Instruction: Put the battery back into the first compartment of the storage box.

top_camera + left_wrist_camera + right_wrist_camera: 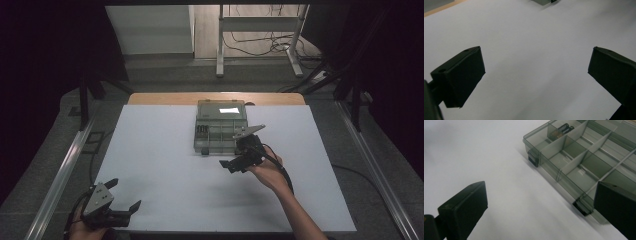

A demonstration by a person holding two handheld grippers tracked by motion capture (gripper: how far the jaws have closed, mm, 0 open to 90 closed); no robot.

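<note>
While I am looking down from the high view, my right gripper (pixel 239 150) is hovering just beside the front edge of the box (pixel 220 126). The box is sitting on the white board (pixel 165 165), toward the far middle of it. It is a see-through grey box with its lid (pixel 221 108) tipped open at the back. Thin walls are splitting the box into many little rooms.

In the right gripper view, my right gripper (pixel 541 207) is holding its 2 jaws wide apart, and nothing is sitting between them. One jaw is hanging over the bare white board. The other jaw is covering the near corner of the box (pixel 579 157). I am seeing 2 batteries (pixel 564 129) lying side by side in a far corner room. 2 dark clips (pixel 533 159) are sitting on the front wall of the box.

My left gripper (pixel 120 195) is resting near the front left corner of the board, well apart from the box. In the left gripper view, my left gripper (pixel 536 72) is also wide open and holding nothing, with just white board (pixel 529 45) under it.
</note>
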